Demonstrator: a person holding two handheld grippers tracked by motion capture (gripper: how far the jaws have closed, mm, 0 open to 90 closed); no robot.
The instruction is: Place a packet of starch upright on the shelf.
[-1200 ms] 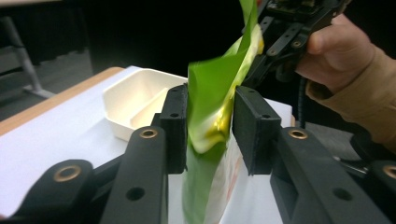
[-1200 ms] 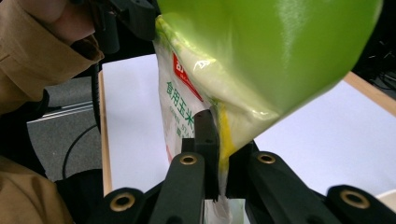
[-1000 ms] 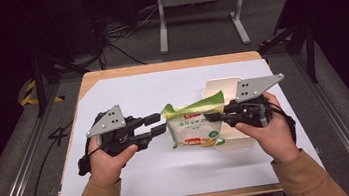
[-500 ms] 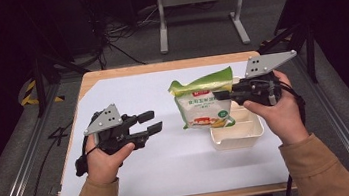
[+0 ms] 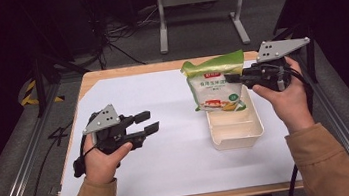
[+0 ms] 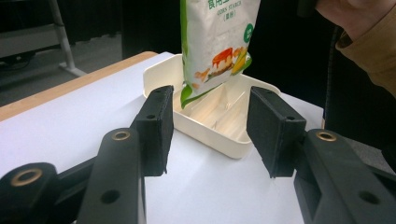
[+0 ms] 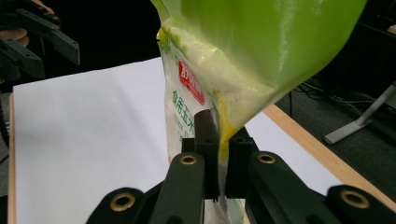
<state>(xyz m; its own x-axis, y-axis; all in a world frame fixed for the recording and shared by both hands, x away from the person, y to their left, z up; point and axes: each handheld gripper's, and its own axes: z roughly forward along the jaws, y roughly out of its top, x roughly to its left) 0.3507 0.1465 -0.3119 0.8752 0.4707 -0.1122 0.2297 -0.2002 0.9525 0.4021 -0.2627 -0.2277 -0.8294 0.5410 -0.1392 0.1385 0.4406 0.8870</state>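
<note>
Between the pressed-together jaws of the right gripper [image 5: 233, 77], the edge of a green and white bag [image 5: 216, 84] is pinched, as the right gripper view shows: the 2 black jaws meet on the thin side seam of the bag [image 7: 224, 79], with the green top spreading above them. Seen from the high view, the bag hangs upright from this grip, out beyond the jaw tips toward the middle of the table, and its lower end sits over the far part of a cream tray [image 5: 237, 130] that lies below and just in front of the gripper. Whether the bag touches the tray cannot be told.

Well apart from the bag, the left gripper [image 5: 147, 122] hovers low over the white sheet [image 5: 172, 179] with nothing between its jaws; they have just been opening and now stand released. Straight ahead of its 2 jaws, the left gripper view shows the tray [image 6: 205, 130] and the lower end of the bag [image 6: 217, 42] above it.
</note>
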